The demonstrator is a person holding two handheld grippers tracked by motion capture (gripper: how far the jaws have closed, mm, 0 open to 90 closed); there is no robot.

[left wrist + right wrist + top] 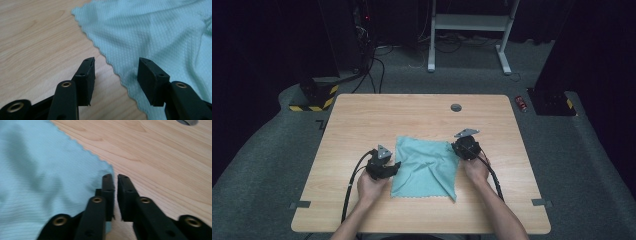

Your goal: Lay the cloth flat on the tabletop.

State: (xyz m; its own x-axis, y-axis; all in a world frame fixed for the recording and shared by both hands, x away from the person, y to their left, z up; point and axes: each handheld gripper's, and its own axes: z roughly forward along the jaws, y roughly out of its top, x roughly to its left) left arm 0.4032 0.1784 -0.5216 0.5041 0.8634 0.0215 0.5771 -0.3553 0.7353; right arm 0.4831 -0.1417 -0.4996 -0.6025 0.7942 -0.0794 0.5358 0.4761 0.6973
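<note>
Your teal cloth (424, 167) lies spread, a little rumpled, on the middle of the wooden table (362, 120), between your hands. Your left gripper (116, 75) sits at the cloth's left edge, jaws apart, with the scalloped hem passing between them untouched. Your right gripper (115, 182) is at the cloth's far right corner, jaws nearly together; you cannot tell whether they pinch the fabric.

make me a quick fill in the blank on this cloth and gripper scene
1. The cloth on the table is coloured ____.
2. The left gripper has its jaws ____, straddling the cloth's scalloped edge.
3. The right gripper sits at the cloth's ____.
Missing words: teal; open; corner
</note>
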